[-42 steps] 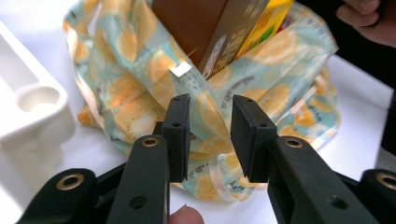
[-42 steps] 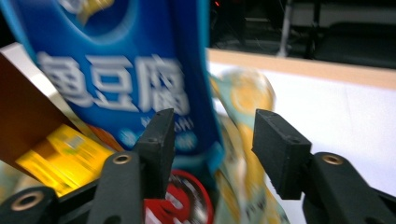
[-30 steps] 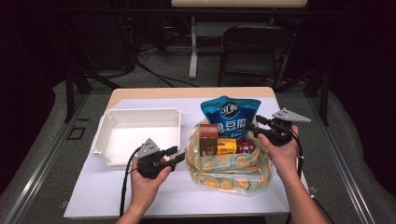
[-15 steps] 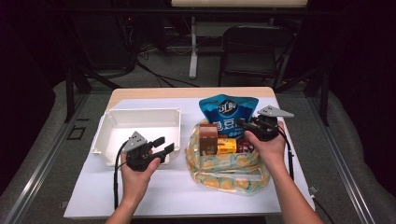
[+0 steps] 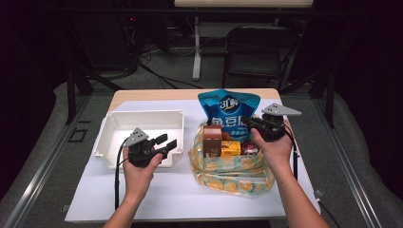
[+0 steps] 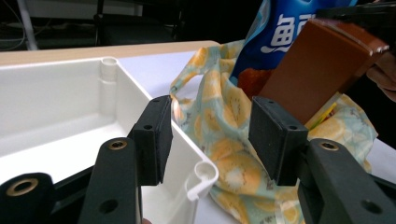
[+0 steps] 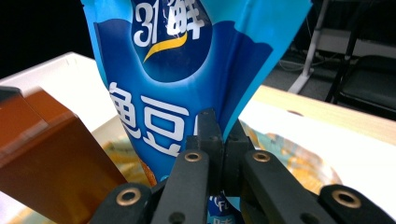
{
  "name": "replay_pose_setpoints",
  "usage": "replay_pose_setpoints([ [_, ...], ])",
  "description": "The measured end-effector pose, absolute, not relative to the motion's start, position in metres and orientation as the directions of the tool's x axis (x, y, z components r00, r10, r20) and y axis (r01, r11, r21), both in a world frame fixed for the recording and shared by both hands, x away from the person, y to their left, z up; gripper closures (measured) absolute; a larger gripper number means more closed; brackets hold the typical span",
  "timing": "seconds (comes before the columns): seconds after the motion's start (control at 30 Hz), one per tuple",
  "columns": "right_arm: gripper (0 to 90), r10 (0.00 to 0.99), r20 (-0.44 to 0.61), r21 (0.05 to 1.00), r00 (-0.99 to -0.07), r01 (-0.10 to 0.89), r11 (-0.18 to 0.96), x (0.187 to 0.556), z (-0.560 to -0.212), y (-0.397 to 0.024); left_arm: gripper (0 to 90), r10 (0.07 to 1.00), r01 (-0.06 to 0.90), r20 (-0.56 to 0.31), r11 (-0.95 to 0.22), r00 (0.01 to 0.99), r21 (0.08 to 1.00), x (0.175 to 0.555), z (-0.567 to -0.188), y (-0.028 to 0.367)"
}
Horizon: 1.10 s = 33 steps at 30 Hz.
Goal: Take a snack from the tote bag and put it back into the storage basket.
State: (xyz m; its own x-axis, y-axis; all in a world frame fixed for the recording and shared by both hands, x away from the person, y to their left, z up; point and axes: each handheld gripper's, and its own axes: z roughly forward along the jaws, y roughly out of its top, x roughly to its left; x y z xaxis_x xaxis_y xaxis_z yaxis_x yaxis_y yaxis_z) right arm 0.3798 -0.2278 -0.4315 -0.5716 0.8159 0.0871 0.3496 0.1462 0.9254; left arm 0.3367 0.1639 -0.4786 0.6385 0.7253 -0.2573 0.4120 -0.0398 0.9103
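Closing on the tall blue foil snack pouch [image 5: 229,113], the right gripper [image 5: 253,125] now has its jaws pinched tight on the pouch's edge!

Half a second ago that gripper was only reaching in; now it grips the pouch, which stands upright at the back of the orange-print fabric bag [image 5: 232,166], behind the brown carton [image 5: 212,141] and yellow box [image 5: 230,149]. Meanwhile the left gripper [image 5: 166,143] has swung away from the bag and hovers, jaws spread and empty, at the near corner of the white plastic bin [image 5: 142,132] left of the bag. My read: the pouch looks set to be lifted out, possibly toward that bin.
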Motion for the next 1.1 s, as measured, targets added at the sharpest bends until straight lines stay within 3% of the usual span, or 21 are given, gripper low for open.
replay_pose_setpoints([
  [0.4,90.0,0.82,0.073,0.947,-0.567,0.298,0.122,0.375,-0.396,-0.224,48.4,0.713,0.387,-0.245,-0.04,0.657,0.921,0.349,-0.461,0.157],
  [0.67,90.0,0.823,0.071,0.95,-0.563,0.29,0.116,0.381,-0.386,-0.214,44.6,0.726,0.33,-0.19,-0.053,0.661,0.943,0.358,-0.449,0.153],
  [0.97,90.0,0.814,0.055,0.951,-0.578,0.279,0.134,0.387,-0.382,-0.195,40.6,0.727,0.324,-0.21,-0.018,0.654,0.946,0.37,-0.435,0.145],
  [1.1,90.0,0.81,0.058,0.953,-0.583,0.274,0.129,0.388,-0.381,-0.188,43.3,0.732,0.324,-0.204,-0.024,0.65,0.946,0.373,-0.428,0.137],
])
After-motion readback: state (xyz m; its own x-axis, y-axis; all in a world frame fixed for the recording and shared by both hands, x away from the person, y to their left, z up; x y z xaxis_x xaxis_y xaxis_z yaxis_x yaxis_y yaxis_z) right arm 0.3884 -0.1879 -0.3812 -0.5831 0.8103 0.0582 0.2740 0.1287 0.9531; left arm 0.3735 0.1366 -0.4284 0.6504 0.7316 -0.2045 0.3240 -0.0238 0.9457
